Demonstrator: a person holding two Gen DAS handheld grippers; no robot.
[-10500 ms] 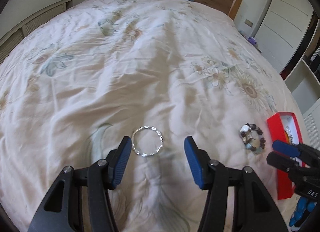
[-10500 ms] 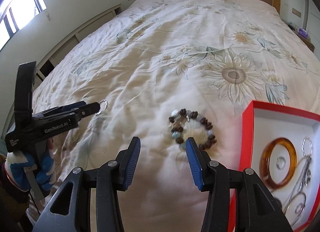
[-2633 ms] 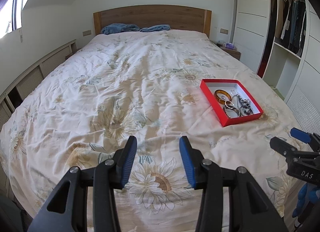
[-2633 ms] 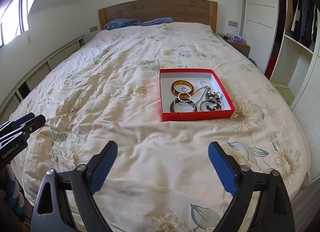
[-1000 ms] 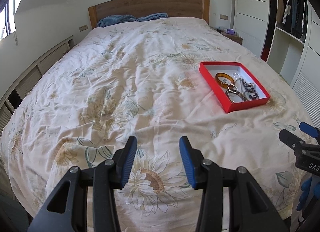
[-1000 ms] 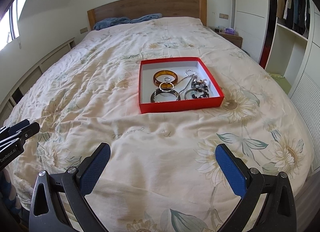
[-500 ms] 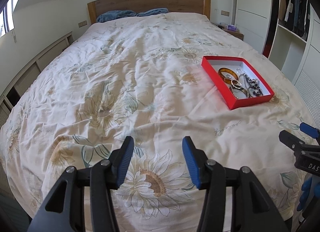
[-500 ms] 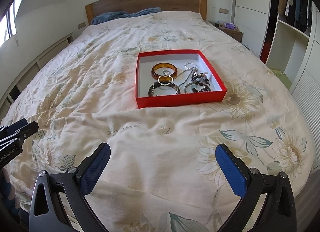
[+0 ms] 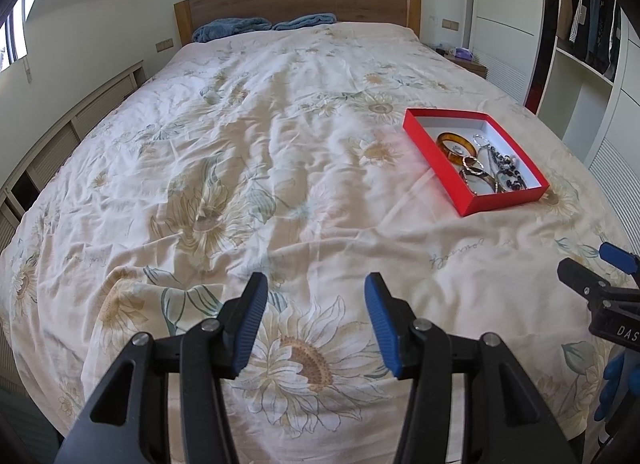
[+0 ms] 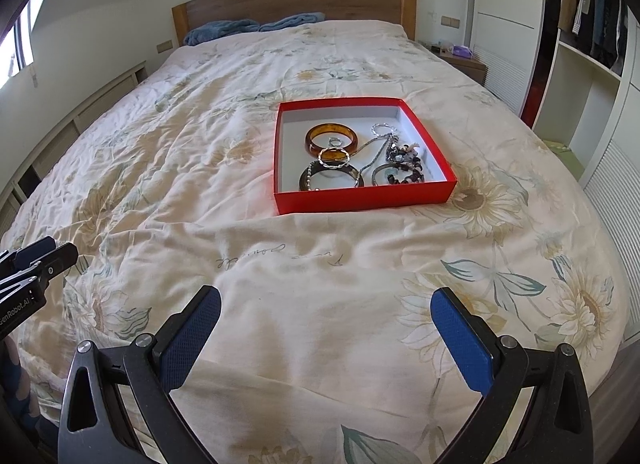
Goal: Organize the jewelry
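Observation:
A red tray [image 10: 364,197] with a white inside lies on the flowered bedspread; it also shows in the left wrist view [image 9: 430,152]. In it lie an amber bangle [image 10: 331,138], a twisted silver ring [image 10: 334,156], a dark bangle [image 10: 331,181], a silver chain [image 10: 380,144] and a beaded bracelet [image 10: 404,168]. My right gripper [image 10: 326,322] is wide open and empty, well short of the tray. My left gripper [image 9: 315,314] is open and empty over the bed's near end, far left of the tray.
The bedspread [image 9: 240,144] covers the whole bed, up to a wooden headboard [image 9: 296,4] with blue pillows [image 9: 232,32]. A wardrobe and open shelves [image 10: 592,44] stand on the right. A low slatted cabinet [image 9: 80,116] runs along the left wall.
Both grippers have drawn back far from the bedspread. The silver ring and beaded bracelet that lay on the bed are now in the tray. The views shifted slightly in the last second.

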